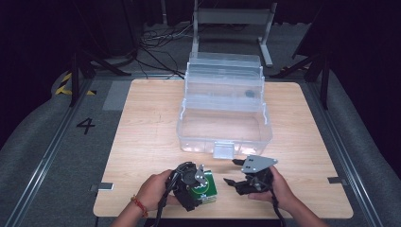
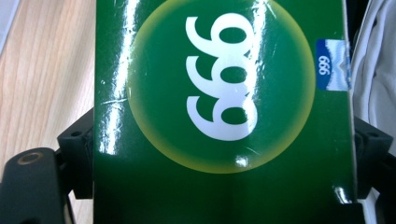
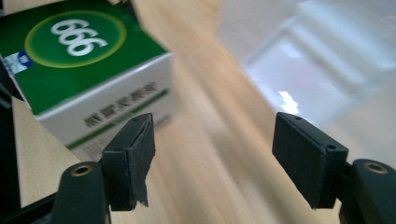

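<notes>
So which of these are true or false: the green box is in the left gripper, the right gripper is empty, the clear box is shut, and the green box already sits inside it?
1. The green box is held by the left gripper. True.
2. The right gripper holds nothing. True: its jaws stand open over the table.
3. The clear box is shut. False: it stands open.
4. The green box sits inside the clear box. False: it is outside, near the table's front edge.
</notes>
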A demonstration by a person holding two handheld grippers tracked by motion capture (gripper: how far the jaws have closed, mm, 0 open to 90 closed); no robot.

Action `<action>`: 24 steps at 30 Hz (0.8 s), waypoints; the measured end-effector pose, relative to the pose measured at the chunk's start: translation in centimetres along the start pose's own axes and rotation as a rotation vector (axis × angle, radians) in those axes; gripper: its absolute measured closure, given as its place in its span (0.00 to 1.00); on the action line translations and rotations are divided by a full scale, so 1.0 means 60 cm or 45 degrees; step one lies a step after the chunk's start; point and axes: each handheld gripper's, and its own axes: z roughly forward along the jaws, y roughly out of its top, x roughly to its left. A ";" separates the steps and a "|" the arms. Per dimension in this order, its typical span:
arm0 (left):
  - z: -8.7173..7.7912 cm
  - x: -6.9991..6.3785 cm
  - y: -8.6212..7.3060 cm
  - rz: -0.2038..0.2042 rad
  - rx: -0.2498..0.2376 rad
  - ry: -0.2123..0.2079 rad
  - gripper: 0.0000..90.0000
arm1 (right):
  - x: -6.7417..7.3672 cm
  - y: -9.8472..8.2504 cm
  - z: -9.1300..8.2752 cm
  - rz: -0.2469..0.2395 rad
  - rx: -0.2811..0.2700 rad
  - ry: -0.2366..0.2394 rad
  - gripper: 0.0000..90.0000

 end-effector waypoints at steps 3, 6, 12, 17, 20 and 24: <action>-0.002 0.000 -0.005 0.000 0.012 -0.004 0.16 | -0.024 0.003 -0.040 0.035 -0.066 -0.063 0.33; -0.005 0.002 -0.009 -0.009 0.038 -0.005 0.16 | -0.047 0.005 -0.076 0.068 -0.112 -0.166 0.33; -0.006 0.006 -0.014 0.002 0.052 -0.007 0.16 | -0.097 0.006 -0.116 0.130 -0.113 -0.350 0.32; -0.008 0.006 -0.013 -0.018 0.101 0.005 0.16 | -0.150 -0.001 -0.122 0.228 -0.067 -0.414 0.33; -0.006 0.007 -0.012 -0.022 0.109 -0.003 0.16 | -0.177 -0.006 -0.118 0.292 -0.035 -0.419 0.34; -0.006 0.010 -0.009 -0.012 0.136 -0.014 0.16 | -0.203 -0.011 -0.099 0.327 0.036 -0.421 0.36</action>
